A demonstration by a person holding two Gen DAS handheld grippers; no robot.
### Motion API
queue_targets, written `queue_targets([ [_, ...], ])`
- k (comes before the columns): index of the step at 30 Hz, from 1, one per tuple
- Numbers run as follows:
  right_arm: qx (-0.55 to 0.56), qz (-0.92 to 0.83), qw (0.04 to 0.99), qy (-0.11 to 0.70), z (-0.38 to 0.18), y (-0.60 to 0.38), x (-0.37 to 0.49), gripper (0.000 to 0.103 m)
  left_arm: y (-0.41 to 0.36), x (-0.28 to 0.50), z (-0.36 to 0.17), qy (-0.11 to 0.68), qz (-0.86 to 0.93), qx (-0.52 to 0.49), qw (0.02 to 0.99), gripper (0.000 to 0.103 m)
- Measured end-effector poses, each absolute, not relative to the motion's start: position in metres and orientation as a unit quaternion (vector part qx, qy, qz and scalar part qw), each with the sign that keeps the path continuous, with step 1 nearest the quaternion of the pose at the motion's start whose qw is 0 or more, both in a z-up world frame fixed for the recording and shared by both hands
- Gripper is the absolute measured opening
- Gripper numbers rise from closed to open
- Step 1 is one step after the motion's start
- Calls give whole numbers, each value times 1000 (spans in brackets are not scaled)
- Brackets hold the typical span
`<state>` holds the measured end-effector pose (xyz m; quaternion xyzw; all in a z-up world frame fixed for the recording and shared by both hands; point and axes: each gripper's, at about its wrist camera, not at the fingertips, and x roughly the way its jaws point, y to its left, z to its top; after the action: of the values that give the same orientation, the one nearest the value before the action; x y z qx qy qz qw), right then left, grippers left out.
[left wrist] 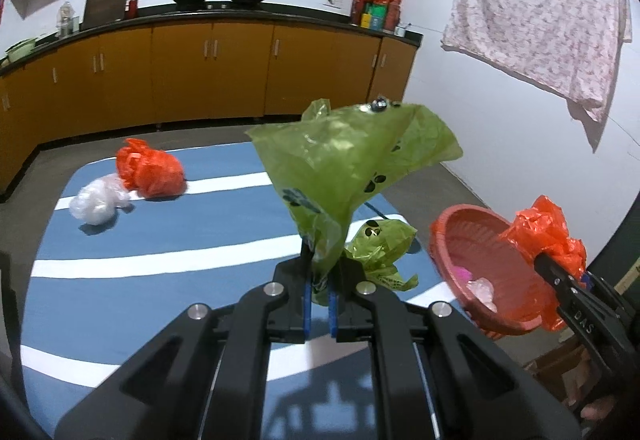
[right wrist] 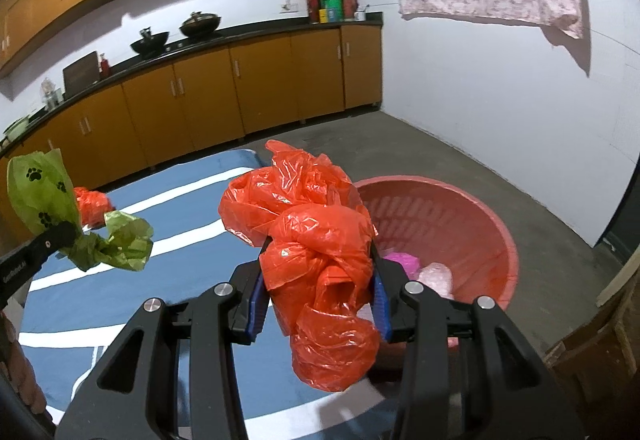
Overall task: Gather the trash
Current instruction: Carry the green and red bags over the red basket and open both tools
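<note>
Left wrist view ran from the far left of the blue striped mat point(left wrist: 120, 304), where a crumpled white bag point(left wrist: 98, 201) lay touching a crumpled red bag point(left wrist: 150, 171), both well apart from the tools; at centre the left gripper point(left wrist: 320, 280) was clenched on the neck of a green bag point(left wrist: 344, 159) printed with black paw marks, the bag flaring up above the mat; to the right a red basket point(left wrist: 476, 252) sat tilted in the lens with pale and pink scraps inside, and at its right rim the right gripper point(left wrist: 554, 266) showed from the side, carrying an orange-red bag point(left wrist: 548, 228); a flowered cloth point(left wrist: 540, 7) hung on the white wall beyond. Right wrist view began at the left edge with the left gripper point(right wrist: 66, 240) and its green bag point(right wrist: 40, 187) held above the mat point(right wrist: 80, 304); at centre the right gripper point(right wrist: 320, 276) was grasping the orange-red bag point(right wrist: 308, 224), the blue pads point(right wrist: 256, 304) pressed on the plastic either side; just beyond and to the right stood the basket point(right wrist: 480, 224) on the grey floor point(right wrist: 460, 151), holding pink and clear scraps, with the bag near its left rim and not inside it
</note>
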<state>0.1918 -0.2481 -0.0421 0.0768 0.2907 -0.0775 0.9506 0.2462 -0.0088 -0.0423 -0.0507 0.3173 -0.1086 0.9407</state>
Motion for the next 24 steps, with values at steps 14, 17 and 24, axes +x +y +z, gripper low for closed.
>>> queue_targets([
  [14,95,-130,946,283,-43,-294,183,43,-77,247,-48,330,-172,-46,927,8],
  [17,100,-142,944,282,-44,-306,182,43,-93,248,-50,332,-189,-43,923,8],
  [24,108,-162,942,275,-42,-326,189,43,-141,256,-55,335,-230,-35,913,8],
])
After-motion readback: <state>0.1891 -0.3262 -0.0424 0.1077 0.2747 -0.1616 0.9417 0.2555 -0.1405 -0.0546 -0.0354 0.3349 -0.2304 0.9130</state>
